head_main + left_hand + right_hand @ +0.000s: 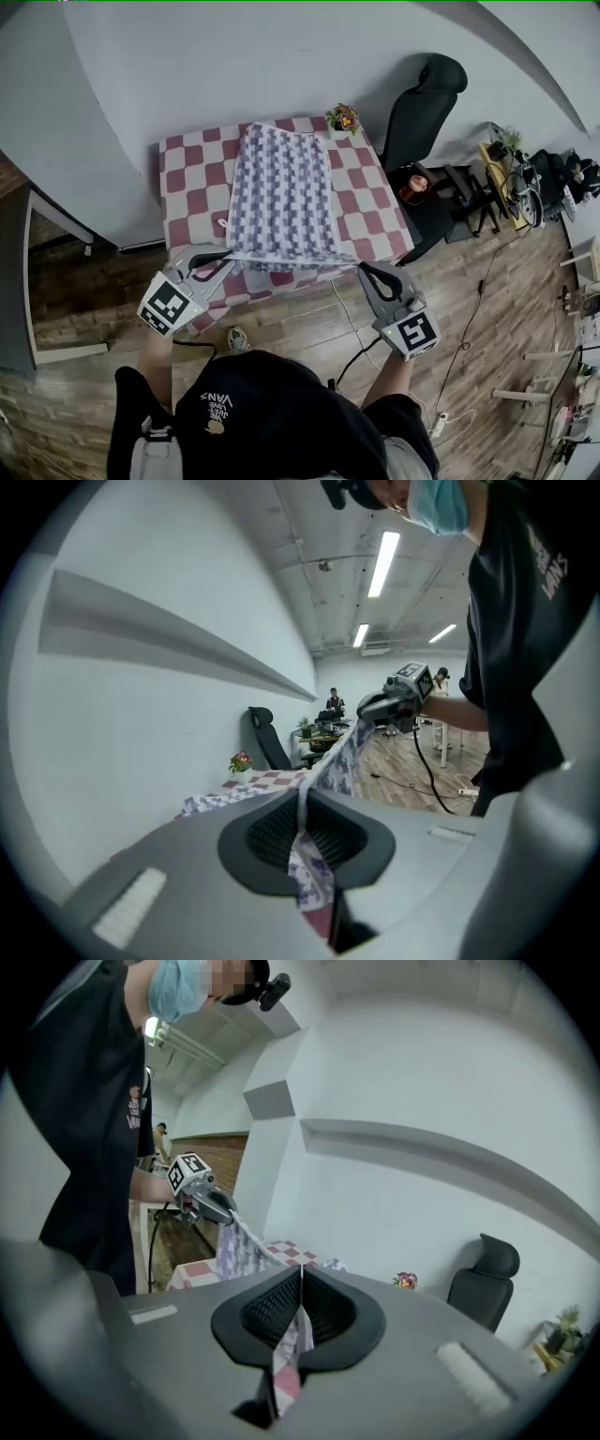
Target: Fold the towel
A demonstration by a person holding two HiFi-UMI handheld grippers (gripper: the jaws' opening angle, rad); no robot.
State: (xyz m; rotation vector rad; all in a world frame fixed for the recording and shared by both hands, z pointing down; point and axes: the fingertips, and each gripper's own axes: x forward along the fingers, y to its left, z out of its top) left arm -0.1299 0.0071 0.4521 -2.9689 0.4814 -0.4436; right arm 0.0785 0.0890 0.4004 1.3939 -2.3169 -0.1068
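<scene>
Towel (281, 192), purple-and-white checked, is seen laid lengthwise on the red-and-white checked table (187, 178), its near edge stretched taut at the table's front. Its left corner is pinched between the closed jaws of the left gripper (228, 256); its right corner is likewise clamped by the right gripper (362, 268). A small flower pot (343, 120) is noted at the far right corner, just beside the towel.

Purple-and-white checked towel (281, 197) over red-and-white checked tablecloth (187, 178); black chair (422, 108).

Purple-and-white checked towel (281, 192) lies spread on table, near edge lifted taut.
</scene>
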